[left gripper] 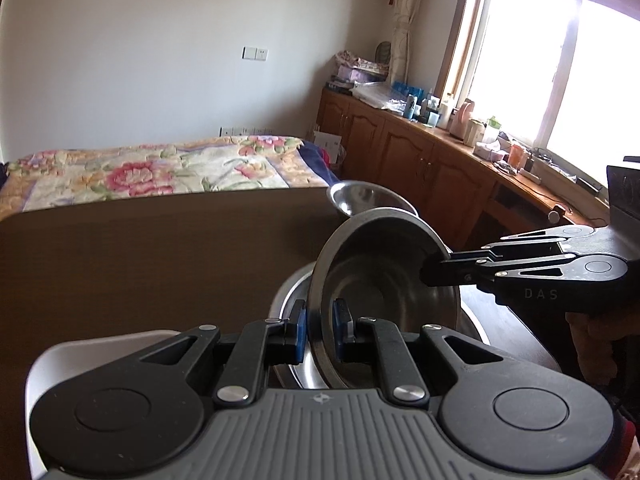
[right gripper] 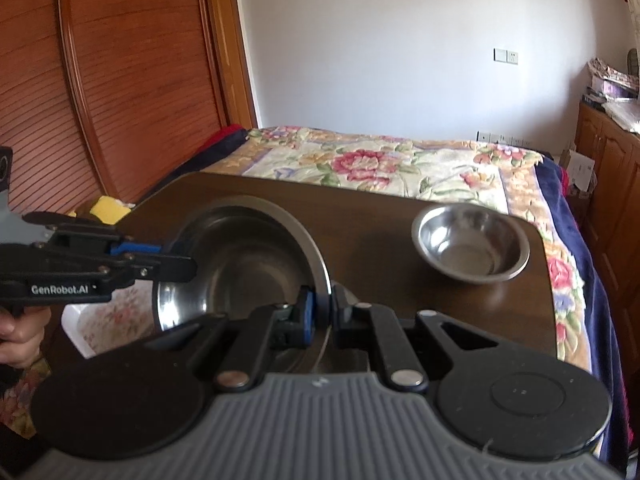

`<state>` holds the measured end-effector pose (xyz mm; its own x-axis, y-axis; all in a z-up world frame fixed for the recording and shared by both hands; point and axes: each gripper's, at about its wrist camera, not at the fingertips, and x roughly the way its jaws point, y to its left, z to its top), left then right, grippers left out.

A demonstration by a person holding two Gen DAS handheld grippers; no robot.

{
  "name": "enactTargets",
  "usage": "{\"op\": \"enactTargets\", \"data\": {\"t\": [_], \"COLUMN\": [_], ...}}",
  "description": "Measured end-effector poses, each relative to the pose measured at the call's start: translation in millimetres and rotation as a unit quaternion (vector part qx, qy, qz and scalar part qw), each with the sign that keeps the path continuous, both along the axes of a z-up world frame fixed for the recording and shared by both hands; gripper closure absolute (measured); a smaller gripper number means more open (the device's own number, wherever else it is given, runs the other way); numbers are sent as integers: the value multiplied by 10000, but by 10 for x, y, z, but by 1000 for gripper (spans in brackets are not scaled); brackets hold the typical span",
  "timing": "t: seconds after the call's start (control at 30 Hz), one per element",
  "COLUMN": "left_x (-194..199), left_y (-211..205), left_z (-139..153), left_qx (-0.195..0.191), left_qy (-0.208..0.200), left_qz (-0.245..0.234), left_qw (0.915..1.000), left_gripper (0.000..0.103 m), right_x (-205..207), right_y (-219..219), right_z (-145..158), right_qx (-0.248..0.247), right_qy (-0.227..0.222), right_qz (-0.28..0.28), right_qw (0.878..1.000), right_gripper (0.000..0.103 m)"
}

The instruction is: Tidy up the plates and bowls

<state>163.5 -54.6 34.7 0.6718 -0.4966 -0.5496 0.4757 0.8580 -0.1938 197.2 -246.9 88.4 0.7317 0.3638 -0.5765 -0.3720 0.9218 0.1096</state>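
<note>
A steel bowl [left gripper: 384, 280] is held tilted on edge above a larger steel basin [left gripper: 292, 292] on the dark wooden table [left gripper: 160, 248]. My left gripper [left gripper: 322, 330] straddles the bowl's near rim, with a small gap at its left pad. My right gripper [left gripper: 430, 270] comes in from the right and is shut on the bowl's far rim. In the right wrist view the same bowl [right gripper: 240, 264] is tilted, my right gripper [right gripper: 325, 312] pinches its rim, and my left gripper [right gripper: 176, 260] reaches its left rim. A small steel bowl [right gripper: 472, 244] sits upright at the table's far right.
A white tray [right gripper: 104, 320] with a floral bottom sits at the table's left. A bed with a floral quilt [right gripper: 380, 164] lies beyond the table. Wooden cabinets [left gripper: 420, 160] with clutter run under the window on the right. The small bowl also shows behind the held one [left gripper: 364, 196].
</note>
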Motion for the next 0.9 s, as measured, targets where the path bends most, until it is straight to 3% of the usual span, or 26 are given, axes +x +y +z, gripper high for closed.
{"op": "enactTargets", "data": {"t": [0.9], "left_x": [-26], "left_y": [-153], "left_z": [-187], "left_qx": [407], "left_qy": [182], "left_qz": [7], "left_qw": [9990], "left_gripper": [62], "right_x": [-144], "right_y": [-3], "right_z": [-222], "right_qx": [-53], "right_qy": [154], "right_qz": [15], "right_qw": [9999], "right_gripper": [92]}}
